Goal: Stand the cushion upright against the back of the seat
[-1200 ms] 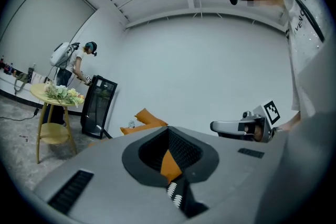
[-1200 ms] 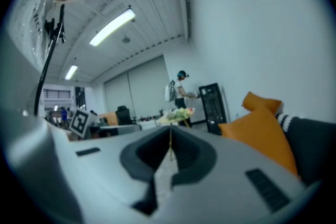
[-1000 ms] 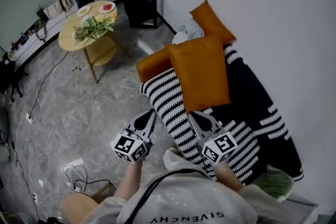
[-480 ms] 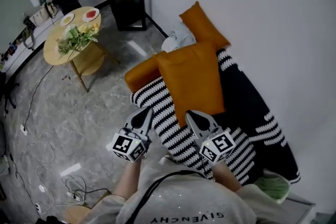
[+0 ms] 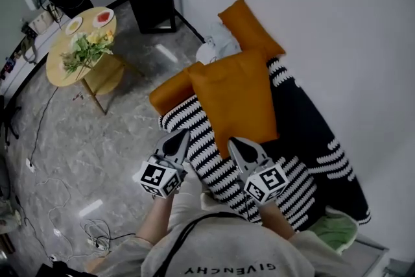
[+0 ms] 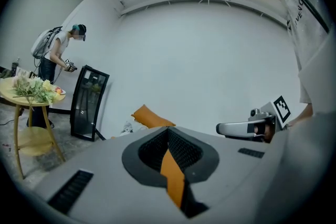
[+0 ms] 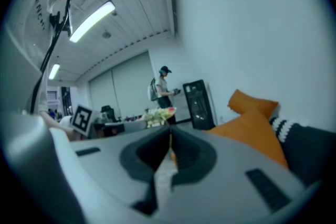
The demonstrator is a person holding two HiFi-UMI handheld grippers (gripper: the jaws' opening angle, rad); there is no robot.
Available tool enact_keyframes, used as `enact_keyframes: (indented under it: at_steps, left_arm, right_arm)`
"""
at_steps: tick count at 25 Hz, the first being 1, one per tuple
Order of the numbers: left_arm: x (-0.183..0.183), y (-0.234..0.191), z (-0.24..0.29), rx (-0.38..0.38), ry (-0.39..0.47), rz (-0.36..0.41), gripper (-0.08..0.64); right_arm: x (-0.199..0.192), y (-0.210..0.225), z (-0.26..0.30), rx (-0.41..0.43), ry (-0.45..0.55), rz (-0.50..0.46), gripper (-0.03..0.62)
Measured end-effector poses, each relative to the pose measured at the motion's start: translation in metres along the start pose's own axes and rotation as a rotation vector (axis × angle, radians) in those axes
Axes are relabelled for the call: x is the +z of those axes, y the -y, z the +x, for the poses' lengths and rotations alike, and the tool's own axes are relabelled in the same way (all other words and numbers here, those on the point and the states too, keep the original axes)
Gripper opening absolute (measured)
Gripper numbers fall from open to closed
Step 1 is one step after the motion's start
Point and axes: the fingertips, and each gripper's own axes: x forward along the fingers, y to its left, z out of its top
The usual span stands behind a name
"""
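1. Your right gripper (image 5: 236, 144) and left gripper (image 5: 179, 138) are both clenched on nothing.
2. The orange cushion (image 5: 237, 100) lies flat on the striped seat (image 5: 214, 165), just beyond your right gripper, its long axis running near to far.
3. Your right gripper is nearer; the seat back (image 5: 311, 120) seems to lie to the cushion's right.

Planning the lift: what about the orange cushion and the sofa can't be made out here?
- The seat back: in the head view the striped throw covers the sofa, so where the back begins is unclear.
- The orange cushion: its underside lies hidden against the throw in every view.
- The white item beyond the cushion: too small in the head view to name.
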Motion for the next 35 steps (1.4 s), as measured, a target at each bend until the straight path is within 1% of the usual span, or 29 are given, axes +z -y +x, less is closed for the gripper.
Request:
enact_keyframes:
  at_steps: [4,7,10,13,16,20,25,28,30,32,35]
  left_arm:
    - [-0.005,-0.017,0.031,-0.036,-0.034,-0.002,0.025]
    - [-0.002,-0.032,0.057,-0.069,-0.057,0.018,0.025]
    - [0.002,-0.051,0.083,-0.089,-0.074,0.019,0.025]
    - [0.001,-0.07,0.108,-0.091,-0.093,0.027,0.026]
    - [-0.005,-0.089,0.128,-0.082,-0.116,0.014,0.03]
    - [-0.022,-0.114,0.147,-0.053,-0.165,-0.018,0.117]
    - [-0.051,-0.144,0.17,-0.014,-0.218,-0.069,0.171]
    - [-0.066,-0.162,0.182,0.009,-0.234,-0.114,0.175]
    - [-0.074,-0.171,0.19,0.026,-0.241,-0.129,0.175]
    - [-0.08,-0.178,0.196,0.039,-0.246,-0.145,0.175]
    - [-0.087,-0.185,0.207,0.038,-0.245,-0.188,0.175]
  right_arm:
    - [0.001,0.031,0.015,-0.073,0.0,0.031,0.017]
    - [0.006,0.058,0.028,-0.136,0.002,0.049,0.018]
    - [0.011,0.084,0.044,-0.194,-0.006,0.062,0.018]
    - [0.014,0.11,0.059,-0.238,-0.001,0.09,0.02]
    - [0.01,0.133,0.074,-0.274,-0.017,0.114,0.02]
    - [0.006,0.166,0.092,-0.328,-0.042,0.122,0.028]
    - [0.01,0.228,0.109,-0.417,-0.039,0.137,0.088]
    - [0.018,0.271,0.122,-0.471,-0.036,0.142,0.135]
    - [0.026,0.297,0.129,-0.493,-0.031,0.155,0.174]
    - [0.034,0.321,0.137,-0.52,-0.047,0.132,0.197]
    - [0.035,0.357,0.149,-0.568,-0.103,0.106,0.232]
